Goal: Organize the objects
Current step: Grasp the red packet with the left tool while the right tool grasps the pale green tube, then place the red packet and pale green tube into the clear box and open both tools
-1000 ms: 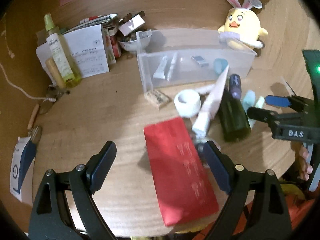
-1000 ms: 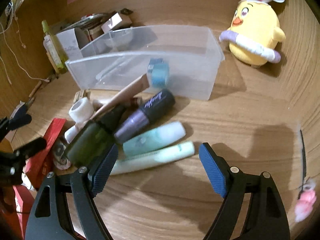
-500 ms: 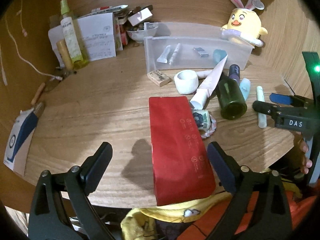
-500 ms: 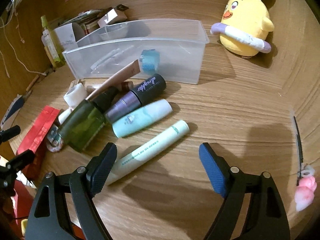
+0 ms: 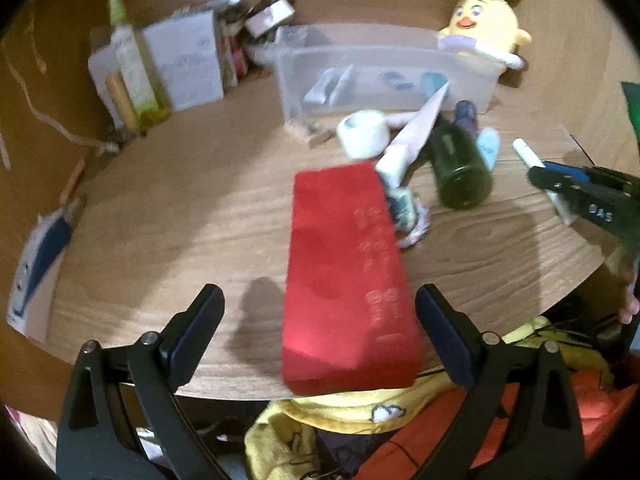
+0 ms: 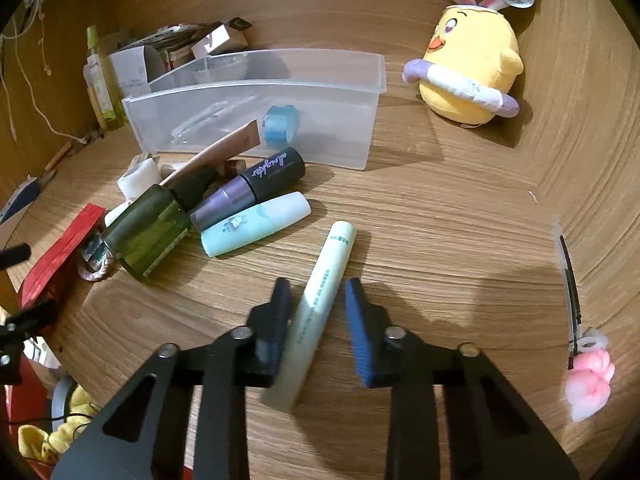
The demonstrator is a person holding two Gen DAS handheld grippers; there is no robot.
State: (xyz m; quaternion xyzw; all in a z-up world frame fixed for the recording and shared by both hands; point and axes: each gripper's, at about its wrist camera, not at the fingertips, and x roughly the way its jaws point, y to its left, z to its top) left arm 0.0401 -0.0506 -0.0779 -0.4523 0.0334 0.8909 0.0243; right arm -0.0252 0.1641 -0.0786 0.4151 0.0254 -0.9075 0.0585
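My right gripper (image 6: 316,308) stands half closed around a pale green tube (image 6: 320,304) lying on the wooden table; the left pad touches it, the right pad stands apart. Left of it lie a mint bottle (image 6: 256,226), a purple-black bottle (image 6: 256,184) and a dark green bottle (image 6: 154,230). A clear plastic bin (image 6: 256,128) behind holds a blue tape roll (image 6: 280,126). My left gripper (image 5: 320,320) is open over the near end of a red box (image 5: 344,272).
A yellow chick plush (image 6: 468,76) sits at the back right. A pink hair clip (image 6: 580,344) lies at the right edge. Bottles and boxes (image 5: 160,76) crowd the back left. A white tape roll (image 5: 364,134) lies near the bin.
My right gripper has closed much of the way around the pale green tube, which has turned more lengthwise. My left gripper shifted slightly over the red box.
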